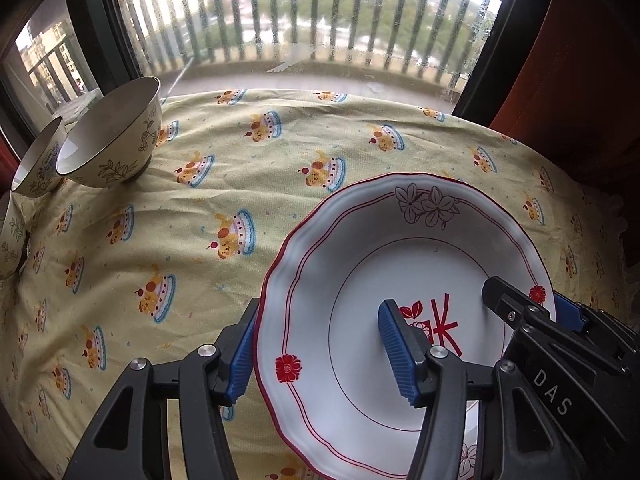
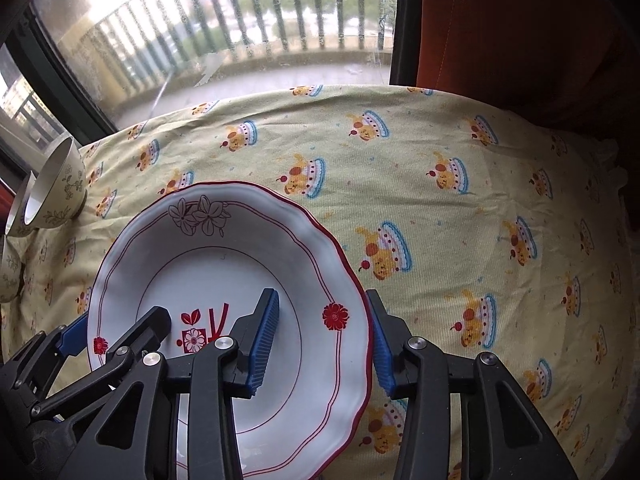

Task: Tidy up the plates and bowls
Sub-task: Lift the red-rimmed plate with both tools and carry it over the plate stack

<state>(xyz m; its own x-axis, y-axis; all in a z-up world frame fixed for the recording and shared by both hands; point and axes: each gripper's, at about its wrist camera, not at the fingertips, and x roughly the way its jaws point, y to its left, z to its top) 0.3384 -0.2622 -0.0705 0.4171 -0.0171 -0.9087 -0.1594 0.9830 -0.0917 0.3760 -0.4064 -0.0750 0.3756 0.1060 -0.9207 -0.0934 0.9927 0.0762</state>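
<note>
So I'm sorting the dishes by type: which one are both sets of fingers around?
The red-rimmed white plate, flat and wide with red flowers. Left gripper and right gripper straddle opposite rims. The floral bowls sit untouched at far left.

Left tool [image 1: 326, 354] jaws spread wide, right tool [image 2: 326, 344] jaws spread wide, side by side

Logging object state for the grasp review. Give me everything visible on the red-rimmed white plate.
The white scalloped plate with a red rim looks like glazed ceramic: thin red rings, grey outlined flowers at its far edge, red flower medallions and a red motif in the well. It sits above the yellow printed tablecloth; another plate edge shows beneath it. The left gripper and right gripper each straddle an opposite rim, jaws open.
</note>
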